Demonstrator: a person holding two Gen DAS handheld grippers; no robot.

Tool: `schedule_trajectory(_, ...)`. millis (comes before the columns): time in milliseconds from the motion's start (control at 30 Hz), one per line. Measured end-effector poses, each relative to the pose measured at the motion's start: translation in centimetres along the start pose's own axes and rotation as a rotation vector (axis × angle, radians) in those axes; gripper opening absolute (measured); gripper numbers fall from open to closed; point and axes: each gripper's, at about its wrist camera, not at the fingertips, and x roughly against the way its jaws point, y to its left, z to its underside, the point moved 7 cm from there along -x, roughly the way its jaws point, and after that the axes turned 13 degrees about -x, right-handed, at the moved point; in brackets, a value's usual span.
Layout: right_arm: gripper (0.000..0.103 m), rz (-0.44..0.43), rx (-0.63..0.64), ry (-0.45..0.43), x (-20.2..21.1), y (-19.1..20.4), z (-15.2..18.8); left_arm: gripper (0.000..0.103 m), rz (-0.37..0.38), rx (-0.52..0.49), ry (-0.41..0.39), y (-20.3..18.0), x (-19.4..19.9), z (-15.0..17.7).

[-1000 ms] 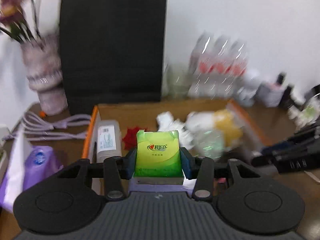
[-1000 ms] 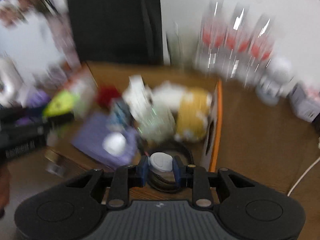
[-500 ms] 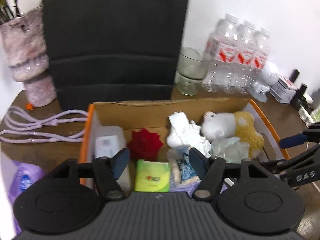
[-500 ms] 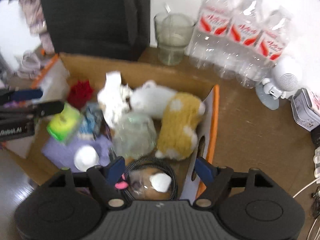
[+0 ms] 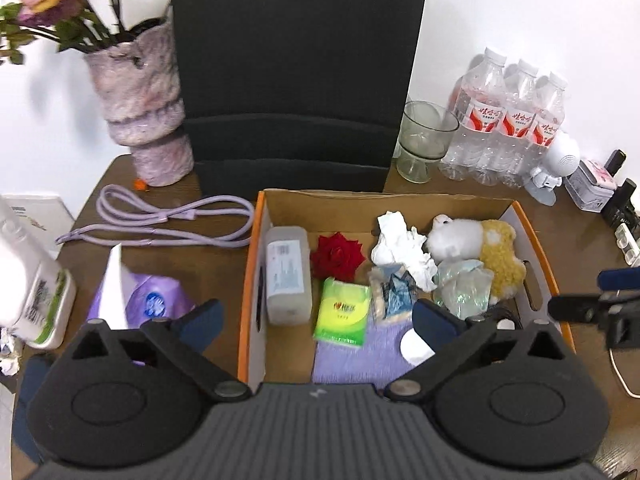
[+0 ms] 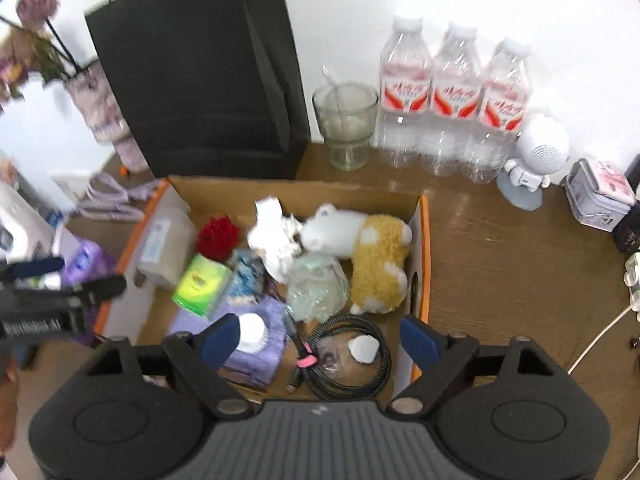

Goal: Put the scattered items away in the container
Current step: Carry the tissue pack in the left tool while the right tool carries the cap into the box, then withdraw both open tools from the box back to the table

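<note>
An orange-edged cardboard box [image 5: 256, 240] [image 6: 425, 260] holds several items. Among them a green tissue pack [image 5: 342, 314] [image 6: 202, 282] lies flat beside a red flower [image 5: 338, 256]. My left gripper [image 5: 317, 320] hangs above the pack, its jaws opening wide, nothing between the pads. A small white piece [image 6: 363, 349] rests inside a black cable coil [image 6: 348, 360] in the box's near right corner. Above it my right gripper [image 6: 320, 340] has its jaws opening, and they hold nothing. A white and yellow plush toy [image 6: 360, 248] lies at the back right.
Left of the box lie a purple cable [image 5: 160, 220], a purple tissue pack [image 5: 148, 304] and a white wipes pack [image 5: 36, 292]. Behind stand a vase [image 5: 144, 108], a black paper bag [image 5: 296, 80], a glass [image 5: 424, 140] and water bottles [image 5: 512, 120]. A tin [image 6: 600, 196] sits at right.
The left gripper let go of the green tissue pack, which now lies in the box. The right gripper let go of the small white piece onto the coil. Both opened and rose.
</note>
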Motion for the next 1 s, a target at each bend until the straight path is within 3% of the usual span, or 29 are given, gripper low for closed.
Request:
schedule_trajectory(67,0.089,0.024,0.021,-0.13,1.3,0.2,0.4,0.103,-0.056,-0.01,-0.06,-0.1,1.6,0.7)
schedule_trajectory(167,0.089,0.093,0.095,-0.422,3.7,0.6,1.6,0.103,-0.141,-0.056,-0.286,-1.1,5.6,1.6)
schedule_trajectory(267,0.089,0.005,0.087,-0.566,5.4,1.0,2.5,0.103,-0.181,-0.074,-0.476,-1.8,8.7,2.3)
schedule_trajectory(333,0.089,-0.046,0.064,-0.597,6.0,1.2,2.8,0.103,-0.201,-0.079,-0.531,-2.3,9.7,2.6)
schedule_trajectory(533,0.09,-0.085,0.031,-0.606,6.4,1.6,4.4,0.103,-0.185,-0.056,-0.527,-2.7,9.3,4.0)
schedule_trajectory(633,0.09,-0.099,0.01,-0.652,7.9,1.3,6.5,0.103,-0.191,-0.036,-0.544,-3.0,10.5,6.4)
schedule_trajectory(700,0.091,-0.131,-0.02,-0.681,9.1,0.6,9.5,0.103,-0.18,-0.014,-0.581,-3.8,12.0,9.8)
schedule_trajectory(767,0.099,-0.161,-0.031,-0.713,9.9,-0.5,14.0,0.103,-0.136,0.022,-0.643,-5.0,13.7,14.6)
schedule_trajectory(833,0.102,-0.144,-0.031,-0.73,9.9,-1.7,18.7,0.103,-0.087,0.055,-0.673,-6.5,14.5,19.9)
schedule_trajectory(933,0.102,-0.043,-0.056,-0.707,9.3,-3.6,26.1,0.103,-0.098,0.085,-0.63,-8.7,14.2,27.1)
schedule_trajectory(1000,0.102,-0.033,-0.131,-0.67,8.8,-4.9,30.7,0.103,-0.091,0.074,-0.576,-9.9,13.9,30.8)
